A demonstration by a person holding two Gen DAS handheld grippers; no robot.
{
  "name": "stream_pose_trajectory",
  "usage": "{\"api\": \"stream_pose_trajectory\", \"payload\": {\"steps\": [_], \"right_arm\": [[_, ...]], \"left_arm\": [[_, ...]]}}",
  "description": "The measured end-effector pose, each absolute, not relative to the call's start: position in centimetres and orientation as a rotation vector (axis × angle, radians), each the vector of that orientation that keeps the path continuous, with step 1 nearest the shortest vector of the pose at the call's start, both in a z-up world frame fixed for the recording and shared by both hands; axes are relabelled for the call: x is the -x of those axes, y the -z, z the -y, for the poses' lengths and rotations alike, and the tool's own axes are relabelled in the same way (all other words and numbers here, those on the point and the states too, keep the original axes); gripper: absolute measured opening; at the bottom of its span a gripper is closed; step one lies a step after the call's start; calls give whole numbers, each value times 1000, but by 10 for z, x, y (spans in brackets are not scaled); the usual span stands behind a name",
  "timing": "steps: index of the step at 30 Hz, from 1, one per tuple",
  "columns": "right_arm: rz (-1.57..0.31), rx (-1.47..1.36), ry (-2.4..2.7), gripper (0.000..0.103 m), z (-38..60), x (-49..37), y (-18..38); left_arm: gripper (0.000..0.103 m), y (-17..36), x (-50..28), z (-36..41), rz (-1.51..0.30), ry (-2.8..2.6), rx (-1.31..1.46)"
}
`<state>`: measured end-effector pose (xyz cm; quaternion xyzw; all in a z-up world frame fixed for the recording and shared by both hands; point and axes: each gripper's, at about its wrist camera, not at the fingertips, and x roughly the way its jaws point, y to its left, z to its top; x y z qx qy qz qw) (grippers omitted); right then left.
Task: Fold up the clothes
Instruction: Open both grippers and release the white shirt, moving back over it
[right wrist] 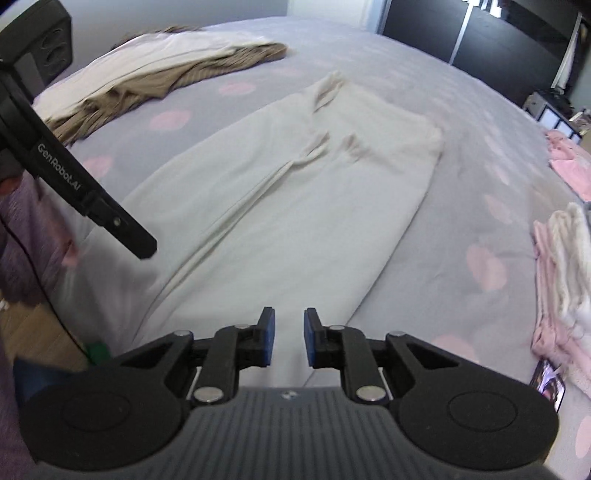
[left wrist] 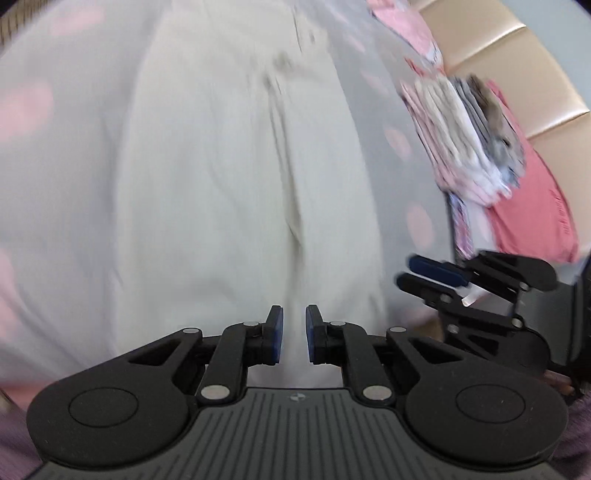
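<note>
A long cream garment (left wrist: 221,166) (right wrist: 295,192) lies lengthwise on the grey bedspread with pink spots (right wrist: 461,122), with a few creases near its middle. My left gripper (left wrist: 294,334) hovers over its near end, jaws a little apart, nothing between the blue pads. My right gripper (right wrist: 289,336) hangs above the garment's near right edge, also slightly open and empty. In the left wrist view the right gripper (left wrist: 417,273) shows at the right, just off the garment's edge. The left gripper's black body (right wrist: 74,177) crosses the right wrist view at the left.
A stack of folded clothes (left wrist: 461,136) (right wrist: 565,266) stands at the bed's right side, by a pink-red cloth (left wrist: 532,206) and a padded headboard (left wrist: 517,55). Brown and beige garments (right wrist: 166,70) lie far left. A phone (right wrist: 550,384) rests near the stack. A dark wardrobe (right wrist: 480,33) stands behind.
</note>
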<state>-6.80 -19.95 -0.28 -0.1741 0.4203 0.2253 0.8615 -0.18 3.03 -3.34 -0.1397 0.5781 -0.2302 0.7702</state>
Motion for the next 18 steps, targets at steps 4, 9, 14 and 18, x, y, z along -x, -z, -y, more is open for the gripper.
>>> {"api": "stream_pose_trajectory", "payload": {"steps": [4, 9, 14, 18], "right_arm": [[-886, 238, -371, 19, 212, 30, -1], [-925, 118, -272, 19, 219, -23, 12], [-932, 94, -254, 19, 218, -82, 15], [-922, 98, -242, 21, 220, -137, 16]], "left_arm": [[10, 26, -41, -45, -1175, 427, 261], [10, 26, -101, -64, -1107, 346, 265], [23, 22, -159, -73, -1040, 311, 286], [27, 21, -201, -66, -997, 283, 236]]}}
